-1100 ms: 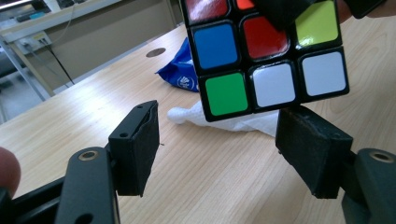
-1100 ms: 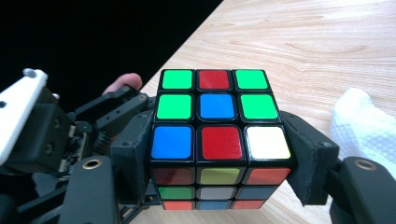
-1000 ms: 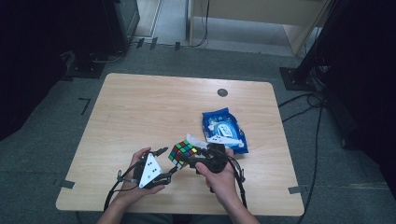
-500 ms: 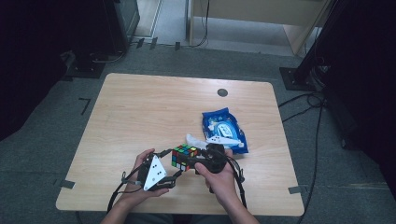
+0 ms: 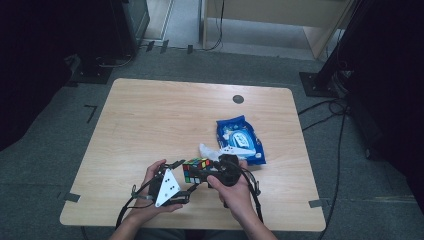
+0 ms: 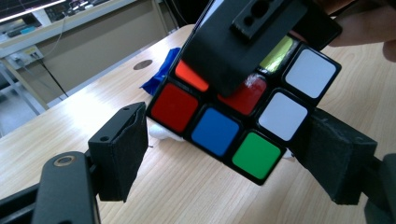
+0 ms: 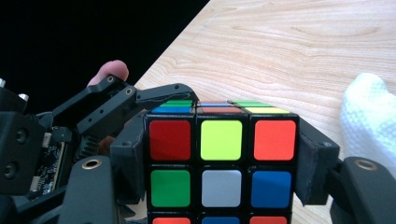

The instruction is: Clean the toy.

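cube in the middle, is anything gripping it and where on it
The right hand-held gripper clamps the puzzle cube by two opposite side faces. The left hand-held gripper has just been opening; the cube sits between its jaws, left pad clearly off it.

The scrambled, black-framed plastic puzzle cube with coloured stickers sits tilted just above the light wooden table, near its front edge, left of the blue wipes packet.
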Demonstrator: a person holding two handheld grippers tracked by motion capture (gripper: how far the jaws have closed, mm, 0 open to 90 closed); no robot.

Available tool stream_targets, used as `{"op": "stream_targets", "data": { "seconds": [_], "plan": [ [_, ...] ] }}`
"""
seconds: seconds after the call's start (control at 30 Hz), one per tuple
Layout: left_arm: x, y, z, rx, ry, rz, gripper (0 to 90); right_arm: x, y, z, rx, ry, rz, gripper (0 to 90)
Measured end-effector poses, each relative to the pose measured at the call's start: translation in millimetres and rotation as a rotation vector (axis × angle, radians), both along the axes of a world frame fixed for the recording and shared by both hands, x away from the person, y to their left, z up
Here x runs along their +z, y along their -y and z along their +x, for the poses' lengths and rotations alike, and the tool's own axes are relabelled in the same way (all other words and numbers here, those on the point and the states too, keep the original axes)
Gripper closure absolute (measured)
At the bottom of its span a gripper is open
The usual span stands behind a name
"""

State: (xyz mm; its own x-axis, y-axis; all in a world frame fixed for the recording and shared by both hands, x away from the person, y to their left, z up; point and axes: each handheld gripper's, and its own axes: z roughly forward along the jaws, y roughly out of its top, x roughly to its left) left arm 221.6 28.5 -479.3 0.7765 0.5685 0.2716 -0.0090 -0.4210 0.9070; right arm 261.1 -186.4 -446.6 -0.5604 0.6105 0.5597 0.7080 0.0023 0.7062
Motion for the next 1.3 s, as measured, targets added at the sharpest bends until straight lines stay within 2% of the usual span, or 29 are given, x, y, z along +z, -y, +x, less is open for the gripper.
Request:
{"op": "stream_targets", "data": {
  "seconds": [0.23, 0.3, 0.33, 0.37, 0.43, 0.53, 0.77, 0.83, 0.9, 1.0, 1.1, 1.17, 1.2, 1.23, 1.27, 1.3],
  "plan": [
    [1.7, 1.9, -1.4, -0.014, 0.003, -0.008, 20.4, -2.2, -3.8, -0.5, 0.020, -0.009, -0.014, 34.4],
    [1.4, 2.6, -1.8, -0.023, 0.005, -0.007, 24.2, -2.9, -5.6, -0.9, 0.025, -0.015, -0.014, 34.4],
    [-0.5, 5.1, -3.0, -0.022, 0.015, 0.017, 26.1, -4.0, -7.7, -1.1, 0.044, -0.019, -0.005, 34.4],
    [-1.6, 6.1, -3.7, -0.024, 0.020, 0.021, 28.7, -4.0, -9.2, -2.0, 0.055, -0.023, -0.006, 34.4],
    [-1.8, 6.1, -4.6, -0.031, 0.022, 0.016, 32.6, -3.9, -11.1, -2.8, 0.059, -0.016, -0.014, 34.4],
    [0.7, 6.9, -7.6, -0.025, 0.045, 0.001, 33.5, -5.0, -12.6, -2.8, 0.059, -0.017, -0.012, 34.4],
    [0.9, 5.3, -6.7, -0.026, 0.036, -0.004, 34.0, -5.3, -12.0, -2.0, 0.068, -0.018, -0.010, 34.1],
    [0.8, 3.0, -4.7, -0.018, 0.023, -0.013, 34.0, -4.7, -10.7, -1.3, 0.078, -0.011, -0.008, 33.6],
    [0.9, -5.1, 1.2, 0.008, 0.004, -0.023, 34.0, -0.6, -4.1, 1.0, 0.088, 0.013, 0.010, 32.8],
    [1.1, -13.1, 5.9, 0.032, -0.007, -0.036, 34.1, 4.7, 3.9, 3.1, 0.089, 0.026, 0.038, 32.5],
    [0.9, -25.4, 12.9, 0.074, -0.019, -0.043, 34.0, 10.9, 20.9, 7.6, 0.033, 0.069, 0.077, 32.8],
    [0.7, -27.8, 14.3, 0.080, -0.025, -0.046, 34.1, 10.2, 23.2, 8.6, 0.017, 0.072, 0.070, 33.4],
    [0.9, -31.3, 16.2, 0.088, -0.034, -0.054, 34.0, 4.5, 24.1, 11.5, -0.006, 0.095, 0.022, 33.9],
    [0.9, -31.3, 16.2, 0.088, -0.034, -0.054, 34.0, 4.5, 24.1, 11.5, -0.006, 0.095, 0.022, 33.9],
    [1.1, -32.1, 16.5, 0.088, -0.037, -0.057, 34.0, -5.0, 22.4, 14.3, -0.025, 0.127, -0.056, 36.9],
    [1.3, -32.5, 16.5, 0.088, -0.035, -0.057, 34.0, -11.4, 21.8, 16.6, -0.029, 0.131, -0.074, 37.0]
  ]
}}
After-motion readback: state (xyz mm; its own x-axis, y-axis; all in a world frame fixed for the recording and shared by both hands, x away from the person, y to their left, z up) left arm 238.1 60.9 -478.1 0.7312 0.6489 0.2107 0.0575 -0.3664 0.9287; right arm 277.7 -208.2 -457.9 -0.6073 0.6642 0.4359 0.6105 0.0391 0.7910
